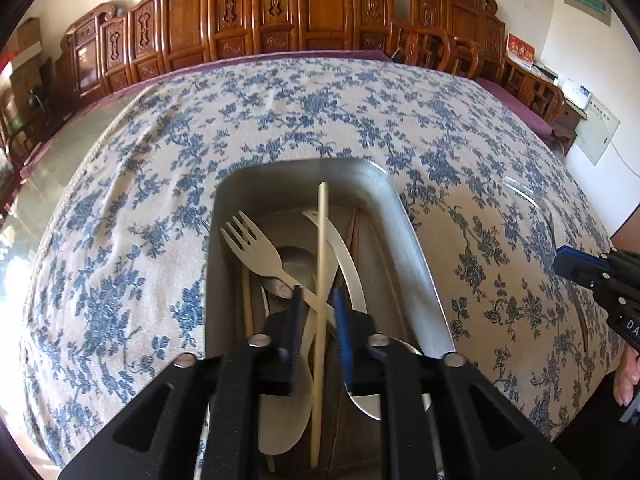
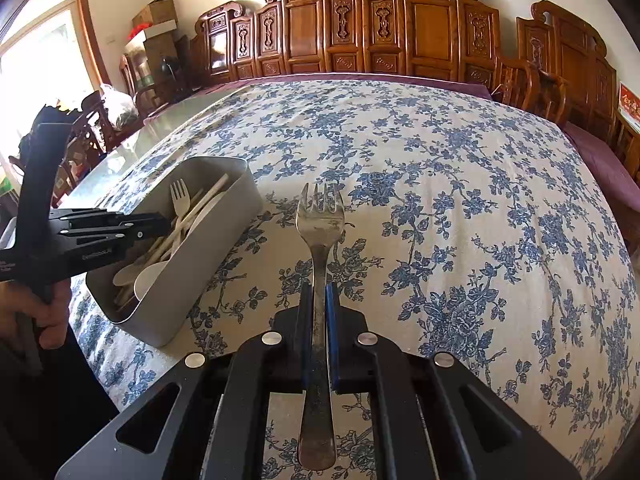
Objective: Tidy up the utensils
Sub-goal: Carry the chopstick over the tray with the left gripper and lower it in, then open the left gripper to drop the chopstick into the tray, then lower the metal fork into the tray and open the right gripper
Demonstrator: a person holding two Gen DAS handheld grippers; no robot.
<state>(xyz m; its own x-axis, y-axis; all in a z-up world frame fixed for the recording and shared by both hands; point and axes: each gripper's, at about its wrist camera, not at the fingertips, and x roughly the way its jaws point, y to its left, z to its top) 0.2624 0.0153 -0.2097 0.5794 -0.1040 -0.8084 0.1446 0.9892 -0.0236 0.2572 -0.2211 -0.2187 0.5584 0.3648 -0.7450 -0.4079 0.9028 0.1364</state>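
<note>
A grey rectangular bin (image 1: 416,248) on the floral tablecloth holds a pale fork (image 1: 256,248), a knife (image 1: 348,256), spoons and a chopstick (image 1: 322,280). My left gripper (image 1: 318,300) hangs over the bin, open, with the chopstick lying loose between its fingers. The bin also shows at the left of the right wrist view (image 2: 224,236), with the left gripper (image 2: 160,222) above it. My right gripper (image 2: 319,292) is shut on the handle of a worn metal fork (image 2: 320,220), tines pointing away, above the cloth to the right of the bin.
The table carries a blue floral tablecloth (image 2: 460,208). Carved wooden chairs (image 2: 420,28) line the far edge. The right gripper shows at the right edge of the left wrist view (image 1: 576,264). A glassy object (image 1: 528,196) lies on the cloth there.
</note>
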